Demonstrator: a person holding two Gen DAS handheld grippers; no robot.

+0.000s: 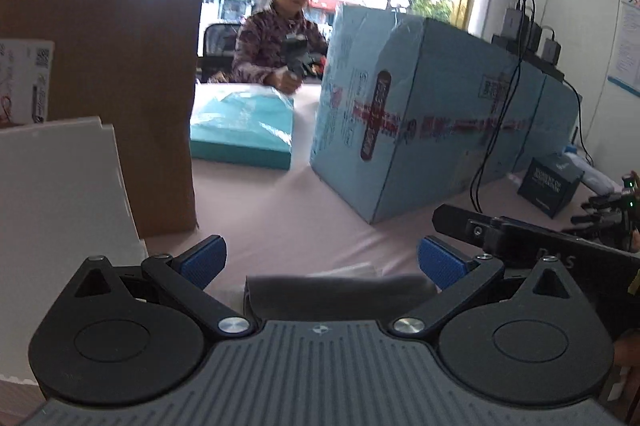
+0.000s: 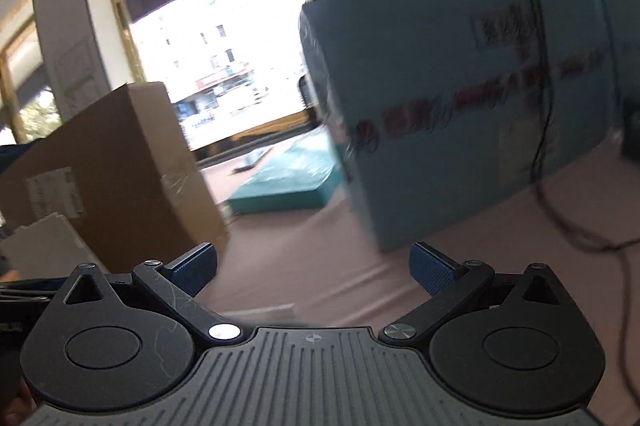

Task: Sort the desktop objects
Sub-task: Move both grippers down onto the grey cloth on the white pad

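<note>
Fingers point(image 1: 202, 260) of left gripper point(image 1: 320, 258) and right gripper point(image 2: 312, 266) are spread, nothing held; both are kept above pink table point(image 1: 300, 222), presumably between picks.

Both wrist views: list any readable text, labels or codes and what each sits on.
None reads cleanly.
Big blue carton: red printed band and dark oval label, characters too blurred to read in either view.
Small dark box: white lettering, too small to read.
White package at far left: QR code and print, illegible.
Brown cardboard box: shipping label, blurred.
Wall poster: text too small.
</note>
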